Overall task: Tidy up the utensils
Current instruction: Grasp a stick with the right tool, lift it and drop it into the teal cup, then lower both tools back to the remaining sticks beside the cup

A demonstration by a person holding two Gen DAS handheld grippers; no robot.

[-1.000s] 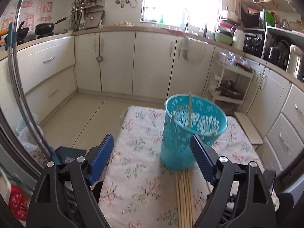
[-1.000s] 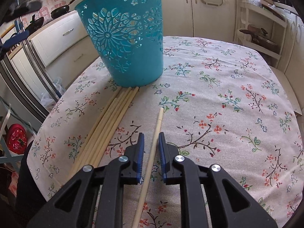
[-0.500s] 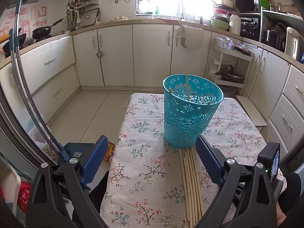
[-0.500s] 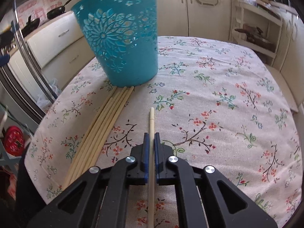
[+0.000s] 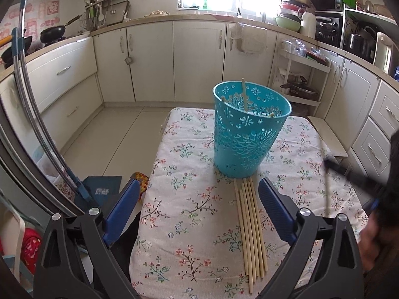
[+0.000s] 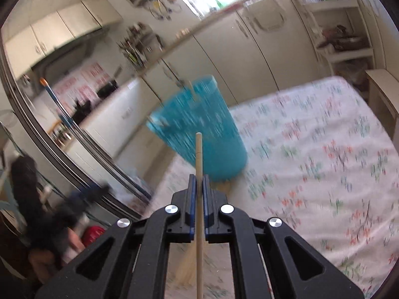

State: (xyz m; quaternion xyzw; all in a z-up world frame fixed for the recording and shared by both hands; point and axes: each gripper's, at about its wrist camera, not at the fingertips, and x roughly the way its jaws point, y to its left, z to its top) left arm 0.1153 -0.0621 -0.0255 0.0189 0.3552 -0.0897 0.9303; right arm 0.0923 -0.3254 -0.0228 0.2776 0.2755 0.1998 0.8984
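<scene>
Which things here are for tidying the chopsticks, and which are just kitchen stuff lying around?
For the job:
- teal basket
- loose chopsticks on the table
- held chopstick in the right hand-held gripper

Just lying about:
- frying pan
- green bowl
- floral tablecloth

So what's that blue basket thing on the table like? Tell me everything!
The blue basket is a turquoise plastic bin with flower-shaped cutouts in its wall. It is round, wider at the open rim than at the base, and stands upright on the flowery tablecloth. A few wooden chopsticks poke up inside it. A row of loose chopsticks lies on the cloth with its tips at the base.
</scene>
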